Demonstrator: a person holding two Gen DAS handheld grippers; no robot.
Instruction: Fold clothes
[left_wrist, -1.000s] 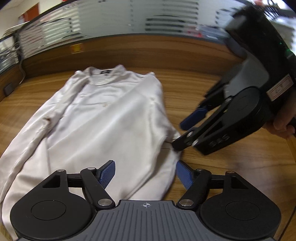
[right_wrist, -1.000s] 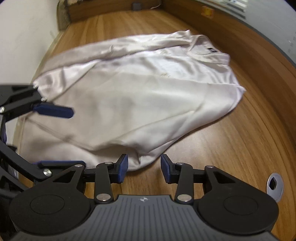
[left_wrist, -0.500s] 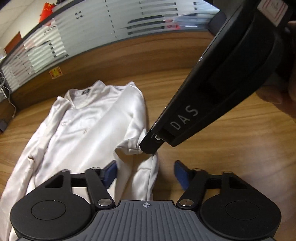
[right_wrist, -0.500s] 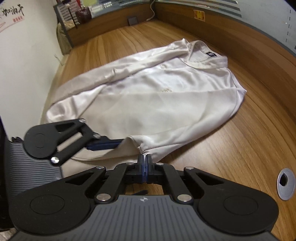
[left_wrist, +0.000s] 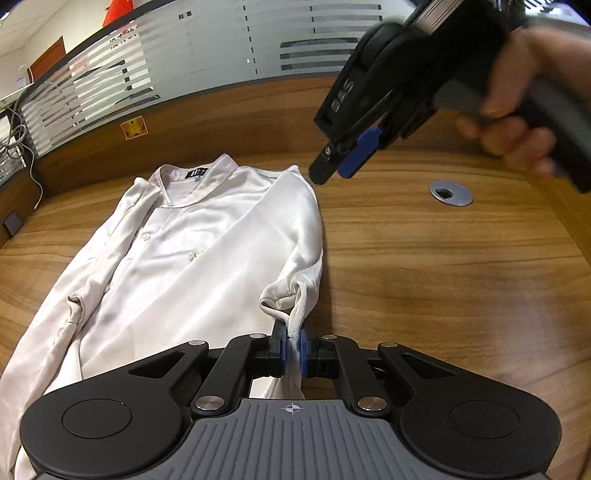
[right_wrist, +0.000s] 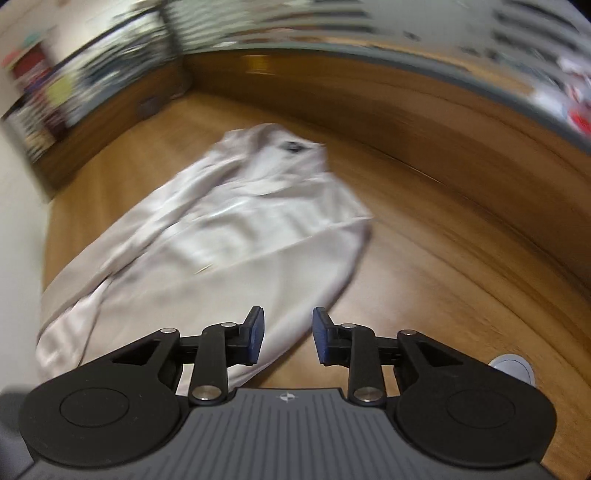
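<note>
Pinching the shirt's (left_wrist: 207, 258) hem at bottom centre, my left gripper (left_wrist: 291, 349) has just clamped onto thin, limp, slippery cloth; doubled seams look safest. The shirt lies flat mid-frame on the table (left_wrist: 424, 277). Beyond, upper right, my right gripper (left_wrist: 351, 157) has just reopened, empty.

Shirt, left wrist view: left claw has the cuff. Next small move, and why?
Probably lift the left claw and carry the pinched sleeve cuff across the shirt body. Its jaws have just closed on the cuff; the right claw, jaws just opened, is empty and off the fabric.
</note>
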